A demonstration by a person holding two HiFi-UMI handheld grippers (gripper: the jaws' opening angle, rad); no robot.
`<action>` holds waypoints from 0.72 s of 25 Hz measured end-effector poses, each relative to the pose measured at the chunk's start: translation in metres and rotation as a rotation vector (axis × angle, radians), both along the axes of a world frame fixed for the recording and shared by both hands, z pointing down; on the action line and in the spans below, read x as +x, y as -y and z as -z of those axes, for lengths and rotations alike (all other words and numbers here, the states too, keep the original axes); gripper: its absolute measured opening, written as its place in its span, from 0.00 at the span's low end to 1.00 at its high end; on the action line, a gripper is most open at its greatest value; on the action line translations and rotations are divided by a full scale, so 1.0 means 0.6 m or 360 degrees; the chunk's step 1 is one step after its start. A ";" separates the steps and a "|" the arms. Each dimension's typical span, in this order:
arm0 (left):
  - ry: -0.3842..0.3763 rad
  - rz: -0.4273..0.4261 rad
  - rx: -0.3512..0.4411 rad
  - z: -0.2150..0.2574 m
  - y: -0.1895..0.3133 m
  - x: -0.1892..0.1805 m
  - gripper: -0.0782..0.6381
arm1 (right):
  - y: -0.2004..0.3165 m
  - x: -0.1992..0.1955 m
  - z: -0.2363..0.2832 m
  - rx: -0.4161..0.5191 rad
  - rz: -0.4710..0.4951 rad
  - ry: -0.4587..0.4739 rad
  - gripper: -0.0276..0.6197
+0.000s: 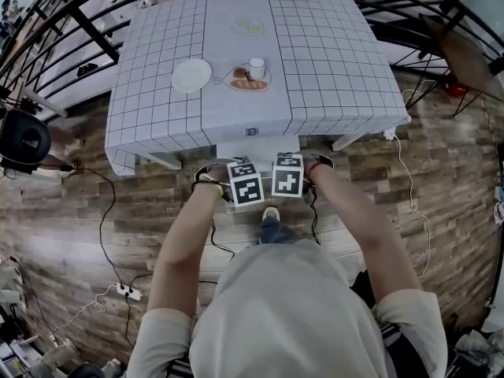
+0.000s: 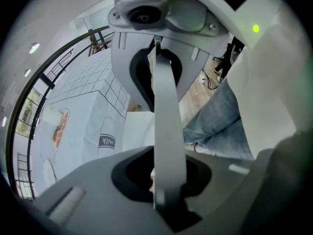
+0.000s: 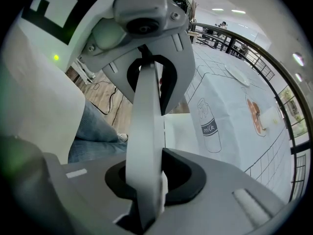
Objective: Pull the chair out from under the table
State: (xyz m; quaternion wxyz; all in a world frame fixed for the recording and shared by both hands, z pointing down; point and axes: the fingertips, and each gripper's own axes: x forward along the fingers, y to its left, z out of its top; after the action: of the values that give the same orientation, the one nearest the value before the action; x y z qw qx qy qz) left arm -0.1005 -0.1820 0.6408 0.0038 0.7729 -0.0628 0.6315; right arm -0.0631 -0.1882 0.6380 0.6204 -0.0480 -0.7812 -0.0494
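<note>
The tablecloth [image 3: 234,106] hanging over the table's [image 1: 260,69] near edge reads "milk" on a drawn bottle [image 3: 209,124]. I reach both arms forward, with my left gripper [image 1: 240,181] and right gripper [image 1: 288,173] side by side and pointing steeply down. Each one's jaws pinch the top of the white chair [image 1: 257,150] at the middle of that edge.

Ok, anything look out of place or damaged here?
Nothing spilled or broken. The tablecloth hangs unevenly, its front left corner drooping, and loose cables trail over the floor beside the chair.
</note>
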 end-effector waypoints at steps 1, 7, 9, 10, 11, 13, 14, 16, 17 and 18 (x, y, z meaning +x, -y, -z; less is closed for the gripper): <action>0.0000 0.0000 0.0002 -0.001 -0.003 0.000 0.21 | -0.003 0.000 -0.001 -0.0001 -0.0003 0.0000 0.16; -0.0002 -0.0002 -0.0013 -0.001 -0.027 0.004 0.21 | -0.028 0.004 -0.001 -0.0021 -0.0011 -0.0004 0.16; -0.0001 -0.0004 -0.0010 0.001 -0.030 0.004 0.21 | -0.030 0.005 0.002 -0.0020 -0.0014 -0.0005 0.16; -0.0001 -0.0004 -0.0009 0.004 -0.028 0.004 0.21 | -0.028 0.005 0.004 -0.0019 -0.0017 -0.0004 0.16; -0.0002 -0.0004 -0.0008 0.006 -0.026 0.004 0.21 | -0.026 0.005 0.006 -0.0018 -0.0019 -0.0004 0.16; -0.0004 -0.0005 -0.0009 0.005 -0.033 0.004 0.21 | -0.034 0.005 0.006 -0.0019 -0.0025 -0.0007 0.16; -0.0004 -0.0007 -0.0009 0.003 -0.041 0.005 0.21 | -0.043 0.006 0.003 -0.0021 -0.0026 -0.0008 0.16; -0.0001 -0.0009 -0.0011 -0.001 -0.055 0.005 0.21 | -0.057 0.007 -0.001 -0.0022 -0.0027 -0.0008 0.16; 0.0000 -0.0009 -0.0013 -0.002 -0.059 0.006 0.21 | -0.060 0.007 -0.002 -0.0023 -0.0027 -0.0007 0.16; 0.0000 -0.0009 -0.0016 -0.002 -0.062 0.006 0.21 | -0.063 0.007 -0.002 -0.0024 -0.0027 -0.0007 0.16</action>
State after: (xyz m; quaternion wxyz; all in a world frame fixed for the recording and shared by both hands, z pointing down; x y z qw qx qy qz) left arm -0.0971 -0.1446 0.6418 0.0058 0.7731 -0.0574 0.6317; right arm -0.0587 -0.1501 0.6389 0.6222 -0.0462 -0.7805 -0.0380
